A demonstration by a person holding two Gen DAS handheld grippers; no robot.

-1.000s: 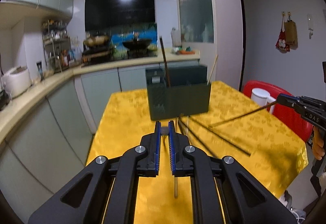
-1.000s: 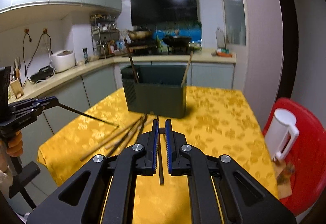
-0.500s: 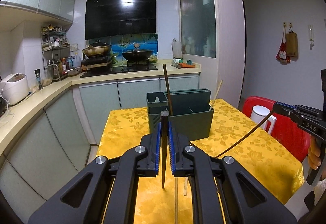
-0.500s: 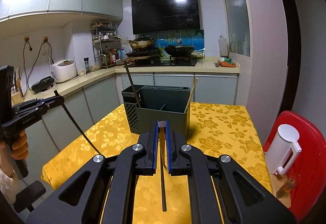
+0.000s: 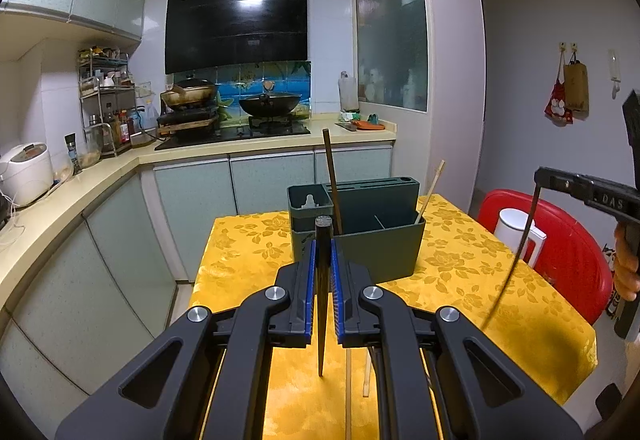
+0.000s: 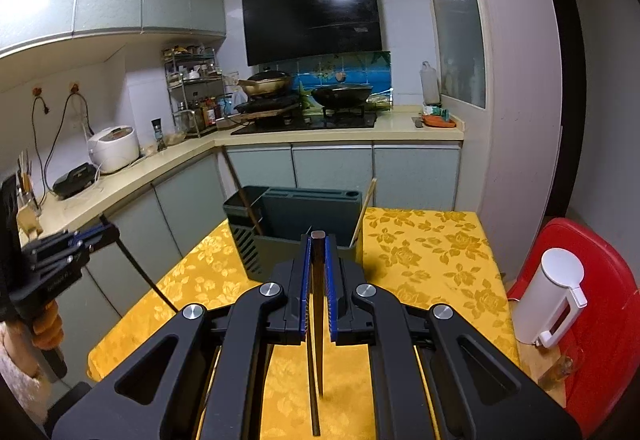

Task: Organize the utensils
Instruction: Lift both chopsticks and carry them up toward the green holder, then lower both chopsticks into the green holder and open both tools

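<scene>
My left gripper (image 5: pixel 323 245) is shut on a dark chopstick (image 5: pixel 321 340) that hangs upright above the yellow tablecloth (image 5: pixel 460 272). My right gripper (image 6: pixel 319 242) is shut on another dark chopstick (image 6: pixel 319 360), also hanging tip down. Just beyond both stands the dark green utensil holder (image 5: pixel 380 244) (image 6: pixel 296 208), with one dark chopstick (image 5: pixel 332 180) and one pale chopstick (image 5: pixel 430 192) leaning in it. The left wrist view has the right gripper (image 5: pixel 538 174) at its right edge. In the right wrist view the left gripper (image 6: pixel 109 229) is at the far left. Loose chopsticks (image 5: pixel 366 372) lie on the cloth under the jaws.
A white jug (image 6: pixel 554 300) stands on a red plastic seat (image 6: pixel 604 320) at the table's right side. Grey-green cabinets (image 5: pixel 120 260) and a counter with a rice cooker (image 6: pixel 114 148) run along the left. The hob with pans (image 5: pixel 268 104) is behind the table.
Both grippers have risen off the table, each with a dark chopstick. The sticks have swung from slanting over the cloth to hanging upright. The holder now sits lower in both views.
</scene>
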